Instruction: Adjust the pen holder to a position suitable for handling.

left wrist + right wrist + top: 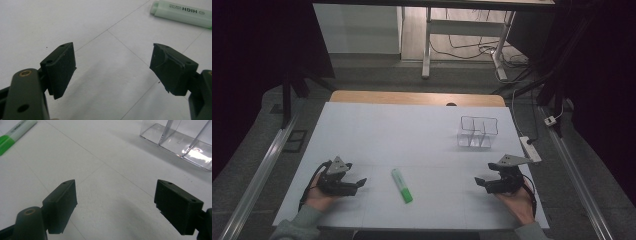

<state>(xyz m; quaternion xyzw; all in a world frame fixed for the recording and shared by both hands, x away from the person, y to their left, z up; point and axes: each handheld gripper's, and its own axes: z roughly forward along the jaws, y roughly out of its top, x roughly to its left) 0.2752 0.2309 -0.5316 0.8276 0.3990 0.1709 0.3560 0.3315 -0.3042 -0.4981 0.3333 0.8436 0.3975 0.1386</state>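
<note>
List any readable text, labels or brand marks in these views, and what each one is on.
"HIGH": black print on the pale barrel of the green highlighter, seen upside down in the left gripper view.
A smaller line beside it looks like "LIGHTER", too small to be sure.
The same print on the highlighter in the right gripper view is blurred and unreadable.
No text on the clear plastic organizer or the white table sheet.

In the left gripper view the green highlighter (183, 12) runs off the right edge, its cap end out of frame (the print reads "HIGH", the rest too small to tell). In the right gripper view its tip is cut at the left edge, and the clear plastic organizer (180, 142) loses its top and right side.
</note>
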